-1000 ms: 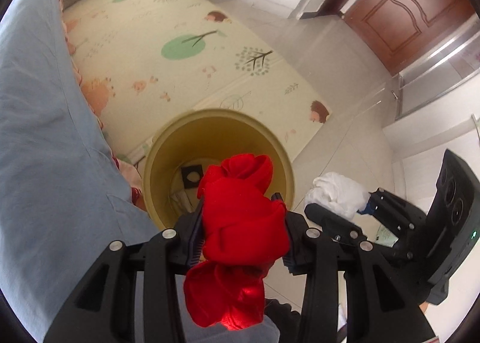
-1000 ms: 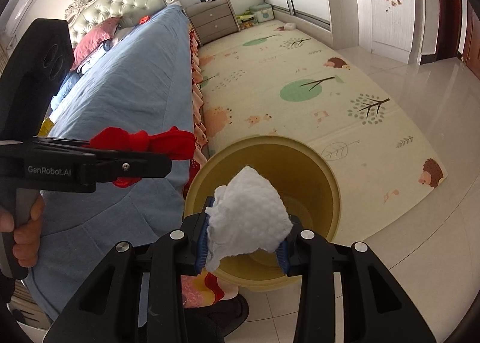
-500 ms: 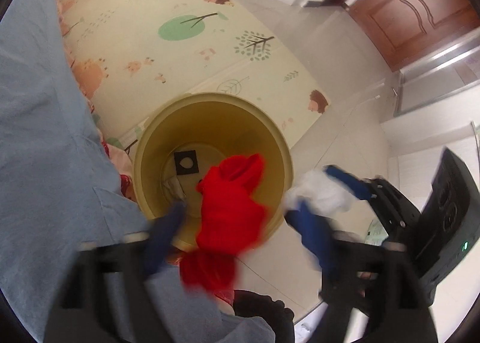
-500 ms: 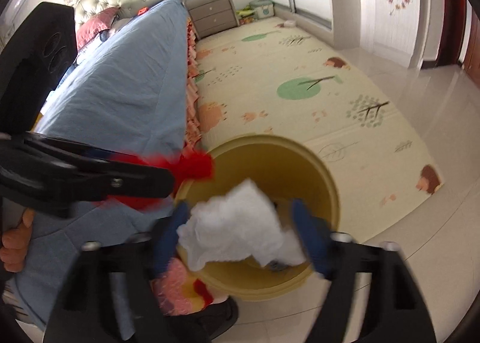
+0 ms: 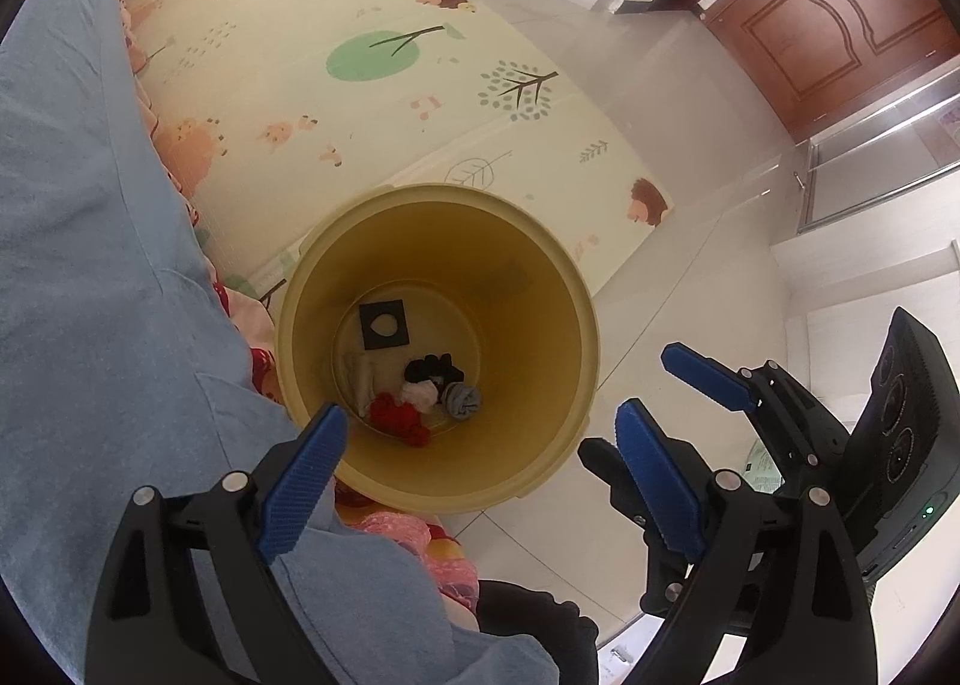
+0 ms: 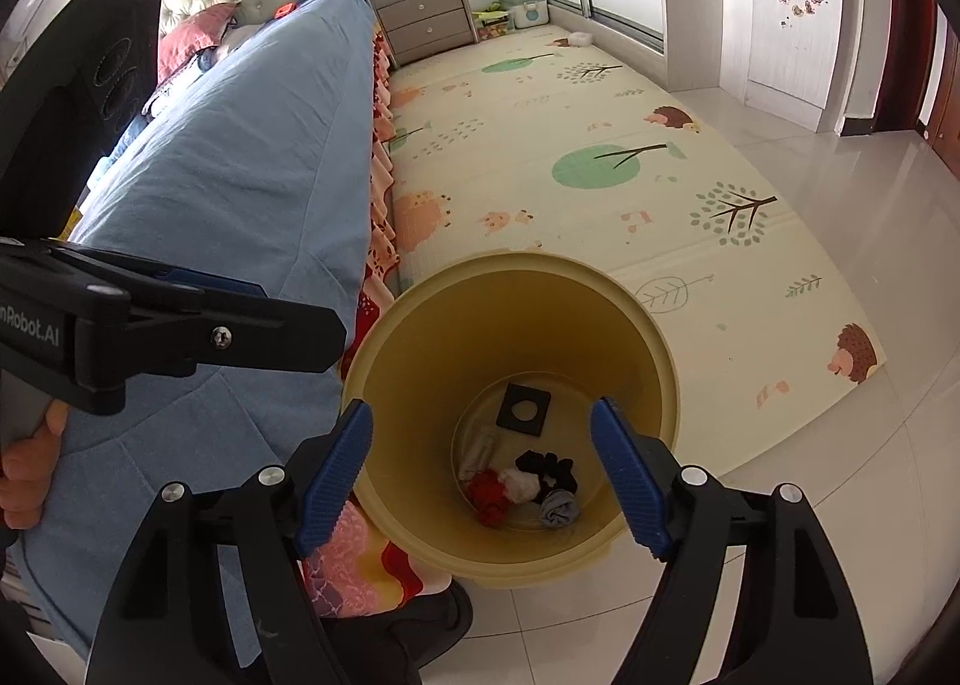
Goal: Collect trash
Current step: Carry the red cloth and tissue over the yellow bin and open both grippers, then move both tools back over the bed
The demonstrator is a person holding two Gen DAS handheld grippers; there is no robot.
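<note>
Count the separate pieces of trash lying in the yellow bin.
6 visible in the yellow bin: black square at the far side, pale wrapper left, black wad centre, white wad, red wad nearest, grey wad right. More may lie underneath.

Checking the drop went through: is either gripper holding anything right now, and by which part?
Nothing is held. The left gripper and right gripper have just opened and stand empty over the yellow bin.

The yellow bin (image 5: 576, 337) stands open-mouthed, with clear air above its rim; the blue-covered bed (image 6: 240, 157) presses close on one side; the play mat (image 6: 570, 145) and tiled floor (image 6: 840, 505) lie bare on the other sides.
</note>
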